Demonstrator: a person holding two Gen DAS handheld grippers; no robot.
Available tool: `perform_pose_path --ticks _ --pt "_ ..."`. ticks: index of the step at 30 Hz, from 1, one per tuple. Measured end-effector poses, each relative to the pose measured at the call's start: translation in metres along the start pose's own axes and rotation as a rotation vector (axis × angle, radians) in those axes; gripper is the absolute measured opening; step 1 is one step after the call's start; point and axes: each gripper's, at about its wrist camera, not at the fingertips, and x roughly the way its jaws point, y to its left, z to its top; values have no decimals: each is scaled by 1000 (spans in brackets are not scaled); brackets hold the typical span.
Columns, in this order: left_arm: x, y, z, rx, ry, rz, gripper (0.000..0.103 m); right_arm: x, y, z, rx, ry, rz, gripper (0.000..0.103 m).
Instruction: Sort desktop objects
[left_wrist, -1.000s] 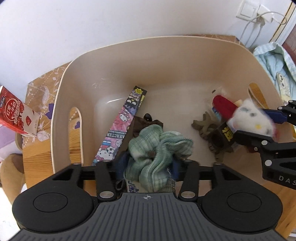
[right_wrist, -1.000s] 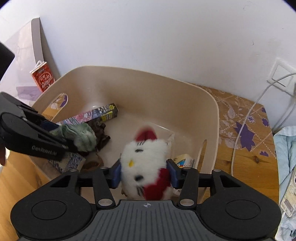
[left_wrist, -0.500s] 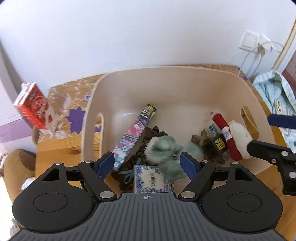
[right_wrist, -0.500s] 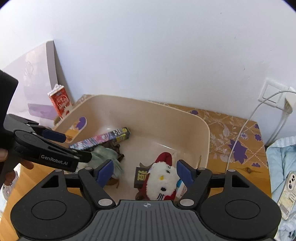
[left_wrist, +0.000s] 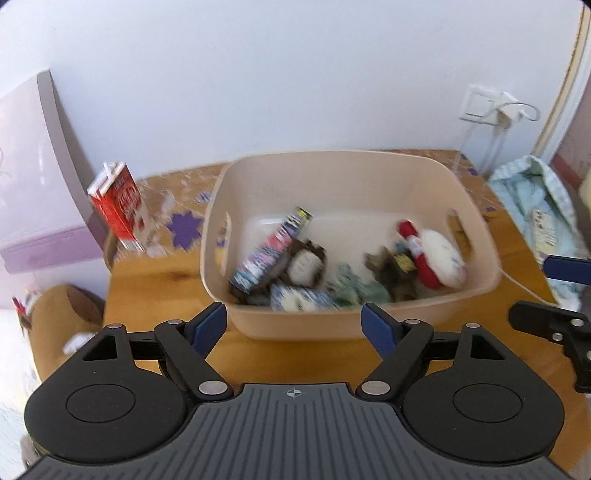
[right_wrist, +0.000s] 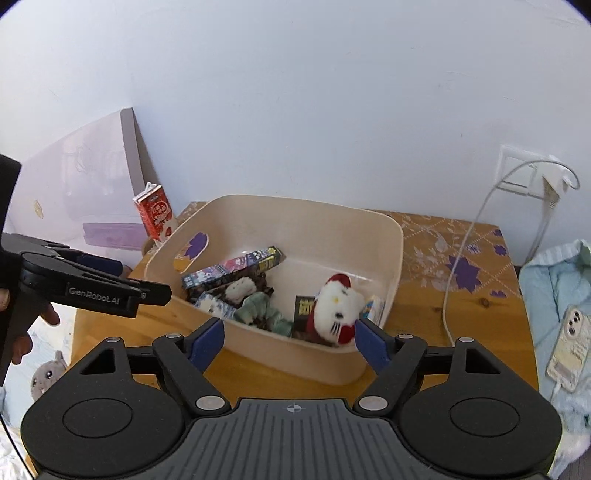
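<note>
Both grippers, left (left_wrist: 293, 325) and right (right_wrist: 290, 341), hang spread wide and empty just short of the bin (right_wrist: 391, 236), milk carton (left_wrist: 120, 206) off left, nearer the left one.

The bin (right_wrist: 384, 258) looks like smooth beige plastic with a slight sheen, and it sits on a wooden table (right_wrist: 417, 314) with visible grain and a knot. Inside, the white-and-red plush cat (right_wrist: 334, 308) is fluffy cloth, the green scrunchie (right_wrist: 264, 314) is crinkled fabric, and the long printed box (right_wrist: 232, 267) looks like glossy card. The red carton (right_wrist: 155, 214) is printed paper. Both grippers, left (left_wrist: 293, 326) and right (right_wrist: 290, 338), are matt black plastic with blue pads and small metal pins.
</note>
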Motion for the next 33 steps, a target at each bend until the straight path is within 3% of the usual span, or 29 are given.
perform_pose_path --ticks 4,10,16,19,23,33 --pt "-24 -7 -14 -29 -5 -48 82 -26 7 -13 -8 -16 8 86" --pt "-63 -22 -40 -6 -29 -39 83 -63 16 -26 -17 -41 27 86" --pt "-98 -25 -62 -57 -33 -46 85 -98 21 -44 -32 -60 32 88" --pt "-116 -30 -74 -32 -56 -16 85 -114 21 -54 -36 -63 33 89" --pt "-138 -31 -89 -55 -59 -44 85 -135 20 -69 -24 -67 40 89" --pt "-196 -52 -131 27 -71 -63 85 -192 24 -98 -16 -59 27 94"
